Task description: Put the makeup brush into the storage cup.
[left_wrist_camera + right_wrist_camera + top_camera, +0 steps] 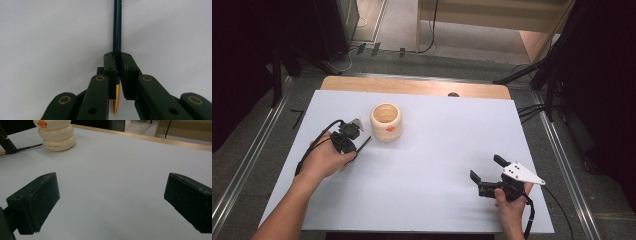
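Fingers (110,67) of the left gripper (117,65) clamp a slim dark pencil (117,27) with a yellow end.

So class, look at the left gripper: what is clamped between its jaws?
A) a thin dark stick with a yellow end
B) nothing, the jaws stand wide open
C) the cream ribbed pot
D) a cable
A: the left gripper has its jaws closed on the thin dark stick, whose yellow end shows below the pads.

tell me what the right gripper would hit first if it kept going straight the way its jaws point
Probably nothing soon: the right gripper stands open over bare table. The cream holder sits off to the left of its line, so the far wooden edge seems next, though depth is unclear.
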